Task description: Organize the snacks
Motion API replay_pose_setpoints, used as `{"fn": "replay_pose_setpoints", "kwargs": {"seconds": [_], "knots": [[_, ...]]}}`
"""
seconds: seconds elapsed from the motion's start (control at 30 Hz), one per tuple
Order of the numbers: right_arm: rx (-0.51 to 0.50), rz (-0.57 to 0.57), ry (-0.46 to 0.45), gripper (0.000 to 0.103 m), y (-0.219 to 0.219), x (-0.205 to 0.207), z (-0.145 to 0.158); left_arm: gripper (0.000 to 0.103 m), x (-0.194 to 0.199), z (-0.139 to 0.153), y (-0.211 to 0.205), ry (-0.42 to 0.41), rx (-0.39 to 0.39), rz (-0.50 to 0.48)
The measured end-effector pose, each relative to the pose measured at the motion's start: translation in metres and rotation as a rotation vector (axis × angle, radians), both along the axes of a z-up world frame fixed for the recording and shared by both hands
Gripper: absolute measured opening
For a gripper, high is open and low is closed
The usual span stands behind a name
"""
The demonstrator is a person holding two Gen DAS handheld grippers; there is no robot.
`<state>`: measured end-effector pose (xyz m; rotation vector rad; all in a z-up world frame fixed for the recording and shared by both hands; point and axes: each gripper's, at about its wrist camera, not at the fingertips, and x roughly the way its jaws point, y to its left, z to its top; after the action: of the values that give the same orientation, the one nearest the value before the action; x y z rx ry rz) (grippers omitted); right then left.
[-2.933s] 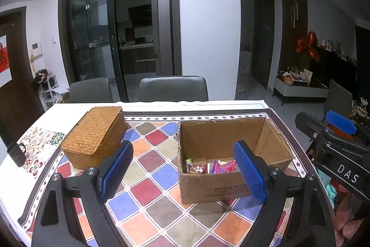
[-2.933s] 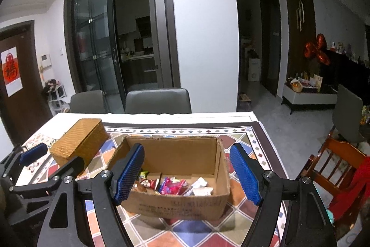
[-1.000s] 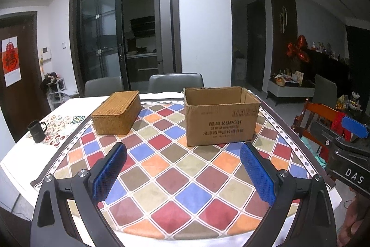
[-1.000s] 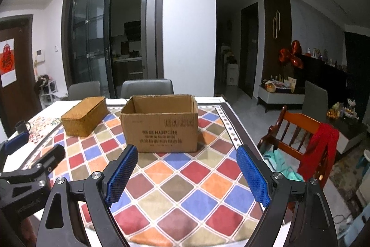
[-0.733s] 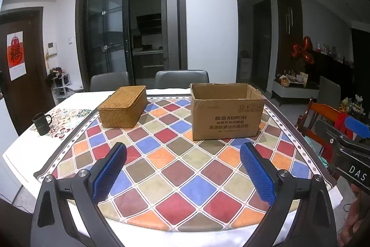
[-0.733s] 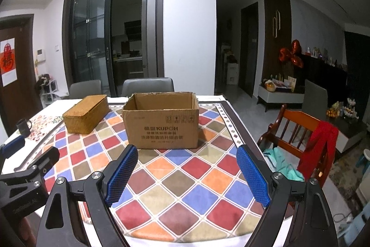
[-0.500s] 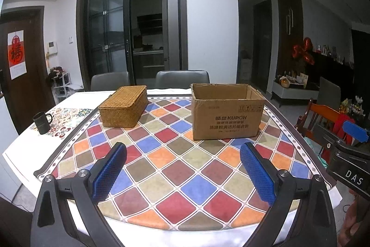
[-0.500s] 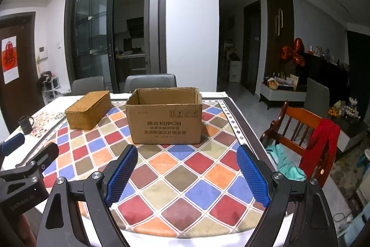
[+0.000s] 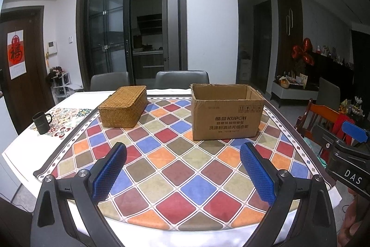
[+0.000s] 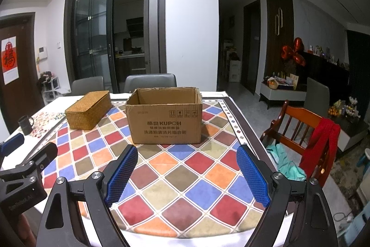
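— Two containers stand on the table with the multicoloured diamond-patterned cloth (image 9: 185, 168). What can you read on them?

— The open-topped brown cardboard box (image 9: 227, 116) carries "KUPOH" in dark print after two Chinese characters, with a line of smaller Chinese characters under it and a row of small handling symbols above. The same face shows from the right wrist camera (image 10: 164, 120). The rectangular woven wicker basket with a closed lid (image 9: 123, 105) has no writing.

— Any other lettering?

— "DAS" in white on the black body of the right gripper, seen at the edge of the left view. A red paper hanging with a Chinese character (image 9: 15, 54) is on the dark wooden door at the far left.

— What is inside the box?

— From this low angle only the bare inner walls near the rim show; the contents cannot be seen. The basket is shut, so its inside is hidden too.

— Where are the box and basket relative to the fingers?

— The left gripper (image 9: 182, 174) has its blue pads wide apart with nothing between them, over the near part of the table; the box lies well ahead, toward its right pad, and the basket ahead to the left. The right gripper (image 10: 187, 173) is likewise spread and empty, the box straight ahead of it, well apart, the basket (image 10: 88, 109) just left of the box.

— Anything else on the table?

— A dark mug (image 9: 41, 123) stands on a floral mat (image 9: 67, 116) at the left edge.
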<state>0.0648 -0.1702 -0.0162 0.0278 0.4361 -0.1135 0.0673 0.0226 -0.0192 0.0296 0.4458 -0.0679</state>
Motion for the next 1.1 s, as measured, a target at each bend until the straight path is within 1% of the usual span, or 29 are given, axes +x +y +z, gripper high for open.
{"fn": "replay_pose_setpoints", "kwargs": {"seconds": [0.97,1.1], "knots": [[0.002,-0.001,-0.001,0.088,-0.0018,0.0001,0.0003,0.100,0.0006,0.0019,0.0000,0.001,0.000,-0.002],[0.002,-0.001,-0.001,0.088,-0.0020,0.0000,0.0000,0.101,0.0005,0.0017,0.0000,0.001,0.001,-0.002]]}}
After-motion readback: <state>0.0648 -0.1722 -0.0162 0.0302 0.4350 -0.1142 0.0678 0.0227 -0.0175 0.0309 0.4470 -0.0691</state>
